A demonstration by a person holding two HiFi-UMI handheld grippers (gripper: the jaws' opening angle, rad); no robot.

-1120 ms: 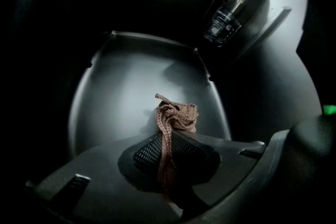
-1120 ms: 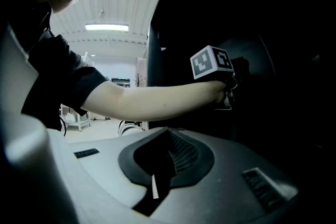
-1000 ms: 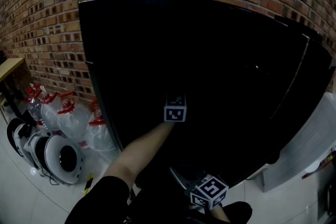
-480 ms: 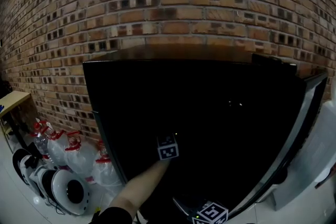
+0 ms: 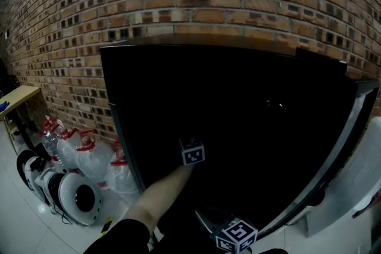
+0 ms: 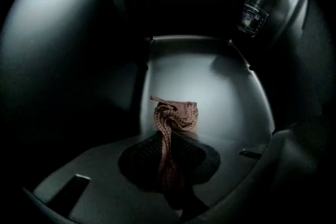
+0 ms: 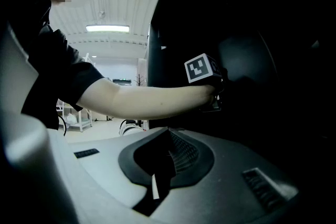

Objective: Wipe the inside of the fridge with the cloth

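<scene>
Cloth sits bunched in the left gripper's tight pinch, inside the dark fridge, close to a pale inner panel. It is best pressed flat there and swept broadly. Right gripper is outside, closed and empty.

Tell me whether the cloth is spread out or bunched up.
Bunched up. In the left gripper view the cloth sticks out twisted and wadded from the left hand-held gripper, whose jaws are shut on it.
</scene>
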